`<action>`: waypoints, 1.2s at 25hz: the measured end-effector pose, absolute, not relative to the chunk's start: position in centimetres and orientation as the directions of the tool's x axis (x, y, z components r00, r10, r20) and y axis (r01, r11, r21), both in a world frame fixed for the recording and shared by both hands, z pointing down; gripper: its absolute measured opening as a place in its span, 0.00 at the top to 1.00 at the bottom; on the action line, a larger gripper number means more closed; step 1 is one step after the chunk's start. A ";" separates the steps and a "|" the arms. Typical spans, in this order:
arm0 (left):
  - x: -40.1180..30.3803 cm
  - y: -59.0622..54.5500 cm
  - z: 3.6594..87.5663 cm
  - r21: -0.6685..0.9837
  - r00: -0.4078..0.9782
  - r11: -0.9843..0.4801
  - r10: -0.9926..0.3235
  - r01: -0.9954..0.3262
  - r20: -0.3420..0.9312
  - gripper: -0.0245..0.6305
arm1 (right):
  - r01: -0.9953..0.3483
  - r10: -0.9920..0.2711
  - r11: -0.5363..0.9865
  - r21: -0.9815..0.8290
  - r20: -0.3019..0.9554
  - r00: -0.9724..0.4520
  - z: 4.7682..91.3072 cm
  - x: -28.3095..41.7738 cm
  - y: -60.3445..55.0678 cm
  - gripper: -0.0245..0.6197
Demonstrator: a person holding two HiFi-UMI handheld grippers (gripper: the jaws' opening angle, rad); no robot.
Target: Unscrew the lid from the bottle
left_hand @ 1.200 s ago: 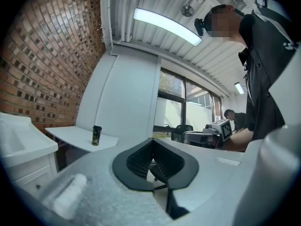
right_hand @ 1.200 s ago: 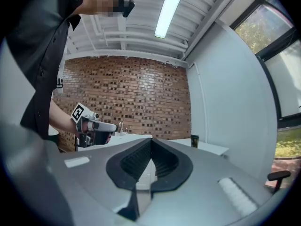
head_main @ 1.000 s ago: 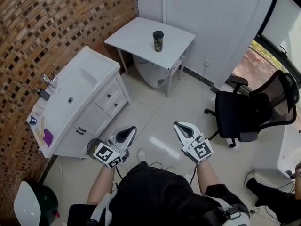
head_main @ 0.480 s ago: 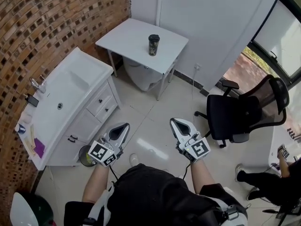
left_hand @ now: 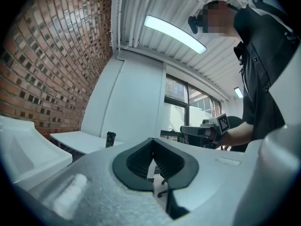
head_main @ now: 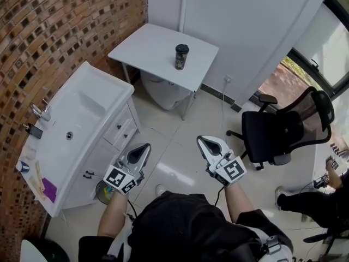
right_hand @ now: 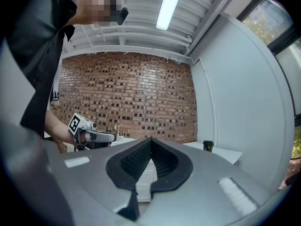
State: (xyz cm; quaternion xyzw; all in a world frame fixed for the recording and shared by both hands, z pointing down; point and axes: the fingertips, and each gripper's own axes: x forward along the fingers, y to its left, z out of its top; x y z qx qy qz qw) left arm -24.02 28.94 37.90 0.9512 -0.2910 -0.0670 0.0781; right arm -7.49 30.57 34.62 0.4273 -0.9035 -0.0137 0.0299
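Note:
A dark bottle [head_main: 181, 57] with a black lid stands upright on a white table [head_main: 147, 51] against the far wall. It shows small in the left gripper view as the bottle [left_hand: 110, 139] and in the right gripper view as the bottle [right_hand: 208, 146]. My left gripper [head_main: 145, 148] and right gripper [head_main: 203, 141] are held level over the tiled floor, well short of the table. Both are shut with nothing between the jaws. The left gripper [left_hand: 152, 141] and right gripper [right_hand: 150, 141] each show their tips touching.
A white washbasin cabinet [head_main: 76, 130] stands along the brick wall at the left. A black office chair [head_main: 278, 130] is at the right. A white round bin [head_main: 163, 91] sits under the table. A seated person's legs [head_main: 311, 203] show at the far right.
Both grippers and the head have moved forward over the floor toward the table. The washbasin has slid lower in the head view. Both grippers stay shut.

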 end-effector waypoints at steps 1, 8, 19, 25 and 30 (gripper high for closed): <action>-24.2 28.5 38.0 0.198 0.823 -0.820 -0.561 -0.537 -0.089 0.96 | -0.769 -0.771 0.637 0.052 0.047 -0.636 34.7 -7.8 30.2 0.95; -23.7 24.9 38.0 0.276 0.806 -0.797 -0.581 -0.537 -0.110 0.96 | -0.763 -0.763 0.645 0.033 0.073 -0.642 35.5 -7.6 27.2 0.96; -18.0 16.4 37.7 0.220 0.758 -0.753 -0.648 -0.620 -0.082 0.96 | -0.688 -0.702 0.712 0.137 0.111 -0.704 37.4 -0.8 18.0 0.96; -12.1 11.1 37.0 0.233 0.728 -0.729 -0.677 -0.644 -0.105 0.96 | -0.634 -0.668 0.740 0.224 0.137 -0.731 37.6 4.1 12.5 0.95; -8.6 8.5 37.4 0.232 0.729 -0.726 -0.679 -0.647 -0.089 0.96 | -0.621 -0.652 0.754 0.212 0.126 -0.748 37.7 7.0 9.4 0.96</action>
